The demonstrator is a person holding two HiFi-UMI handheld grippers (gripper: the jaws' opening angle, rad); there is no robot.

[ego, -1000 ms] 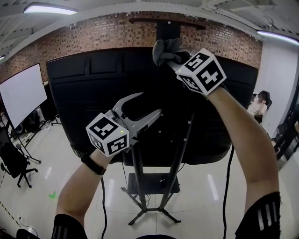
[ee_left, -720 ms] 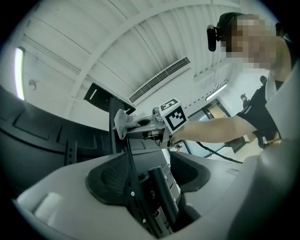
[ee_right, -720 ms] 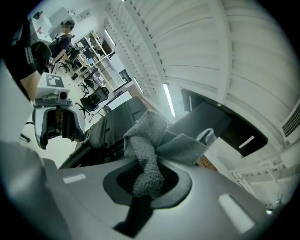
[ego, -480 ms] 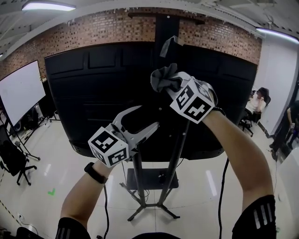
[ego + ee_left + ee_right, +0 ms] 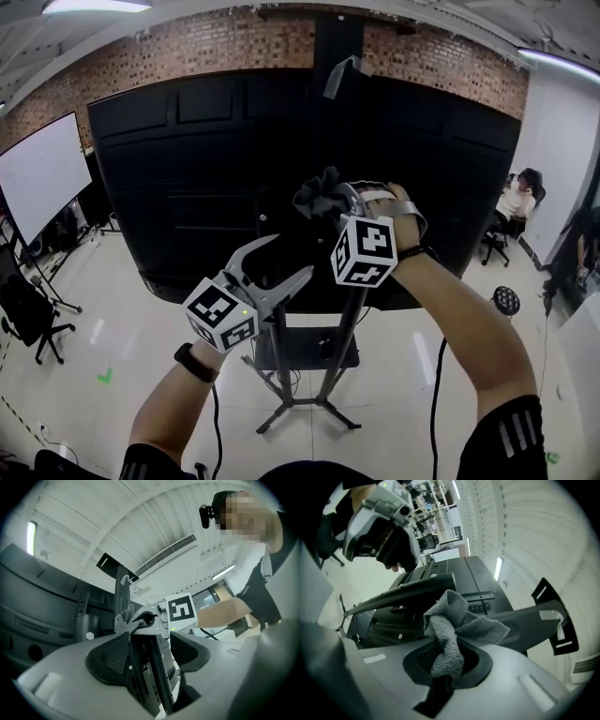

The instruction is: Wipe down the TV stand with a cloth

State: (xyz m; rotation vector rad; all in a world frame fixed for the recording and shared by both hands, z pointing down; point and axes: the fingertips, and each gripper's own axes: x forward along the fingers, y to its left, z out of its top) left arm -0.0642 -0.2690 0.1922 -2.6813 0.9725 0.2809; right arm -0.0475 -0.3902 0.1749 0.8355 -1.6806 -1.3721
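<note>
Firmly, the right gripper (image 5: 330,204) pinches a crumpled, nubbly grey cloth (image 5: 311,195), its folds fanning above the jaws, near the TV stand (image 5: 339,347); the left gripper (image 5: 281,258) gapes wide, holding nothing.

- The cloth (image 5: 449,634) is mid-grey with a fuzzy terry weave.
- The left tool (image 5: 294,254) and the right tool (image 5: 330,201) are pale grey. Each carries a white cube printed with black square markers.
- The TV (image 5: 187,178) has a matte black back, and the stand (image 5: 339,356) is black too.
- The wall (image 5: 187,47) is red-brown brick.
- The floor (image 5: 112,319) is glossy cream with a small green mark (image 5: 104,376).
- The whiteboard (image 5: 37,183) is plain white.
- The sleeve (image 5: 511,436) is black with white stripes.
</note>
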